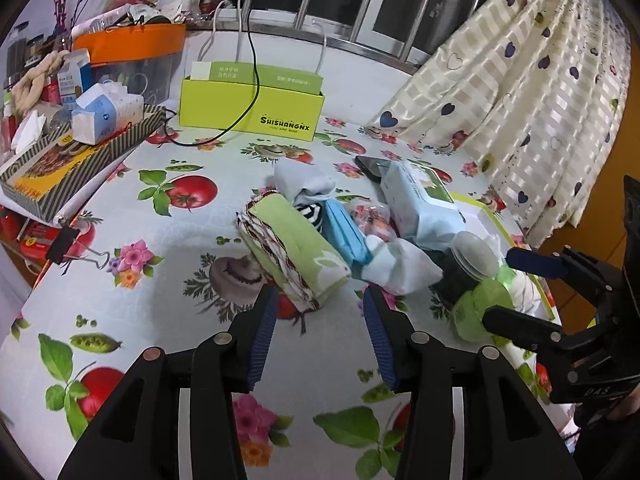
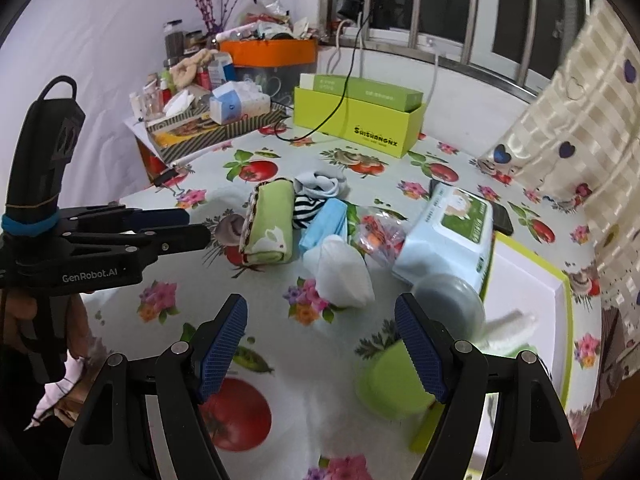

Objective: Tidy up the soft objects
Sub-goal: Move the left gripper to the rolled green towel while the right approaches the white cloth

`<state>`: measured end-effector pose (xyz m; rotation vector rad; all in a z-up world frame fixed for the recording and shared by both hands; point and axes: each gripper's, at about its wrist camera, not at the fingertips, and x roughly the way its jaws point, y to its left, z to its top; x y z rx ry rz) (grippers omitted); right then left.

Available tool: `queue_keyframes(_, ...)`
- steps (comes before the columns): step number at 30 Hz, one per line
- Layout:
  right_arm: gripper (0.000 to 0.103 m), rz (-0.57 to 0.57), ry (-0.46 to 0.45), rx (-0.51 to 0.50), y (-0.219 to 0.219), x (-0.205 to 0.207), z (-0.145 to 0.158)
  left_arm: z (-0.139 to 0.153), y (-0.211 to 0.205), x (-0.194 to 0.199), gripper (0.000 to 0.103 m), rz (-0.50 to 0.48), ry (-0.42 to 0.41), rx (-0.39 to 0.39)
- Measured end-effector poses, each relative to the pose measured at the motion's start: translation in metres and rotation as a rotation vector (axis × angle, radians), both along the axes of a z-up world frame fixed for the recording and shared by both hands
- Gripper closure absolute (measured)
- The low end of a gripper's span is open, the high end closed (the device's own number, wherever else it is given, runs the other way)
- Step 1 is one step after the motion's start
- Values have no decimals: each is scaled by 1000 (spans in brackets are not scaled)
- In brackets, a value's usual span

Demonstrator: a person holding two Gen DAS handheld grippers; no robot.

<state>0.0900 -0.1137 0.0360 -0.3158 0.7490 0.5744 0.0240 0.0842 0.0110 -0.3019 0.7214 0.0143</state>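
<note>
The worktop (image 1: 168, 248), covered in a fruit-and-flower print cloth, is carrying a loose cluster of soft things near its middle. The wet-wipe pack (image 2: 448, 236), biggest of the lot, is leaning at the cluster's far right against the white tray with a lime rim (image 2: 532, 280); it is looking squashy yet fairly heavy, with a slick film, so a hold across its narrow end seems safest. The folded green cloth (image 1: 296, 248) with a patterned edge is lying at the cluster's left, light and limp, likely to unfold unless pinched across the thick folded bundle. The white sock (image 1: 404, 268) and the blue folded piece (image 1: 346, 232) are sitting between them, touching one another, both light and yielding. A striped sock (image 2: 306, 210) and a pale one are peeking out behind. The left gripper (image 1: 320, 308) is hovering just in front of the green cloth's near end, its jaws standing well apart and holding nothing. The right gripper (image 2: 320, 312) is also standing wide and empty, with the white sock just beyond its fingertips and a blurred green lidded container beside its right finger.
</note>
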Motion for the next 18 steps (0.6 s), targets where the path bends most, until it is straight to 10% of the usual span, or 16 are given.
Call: queue_keyframes(18, 27, 29, 114, -181, 36, 70, -37, -31, 25, 54, 57, 46, 83, -126)
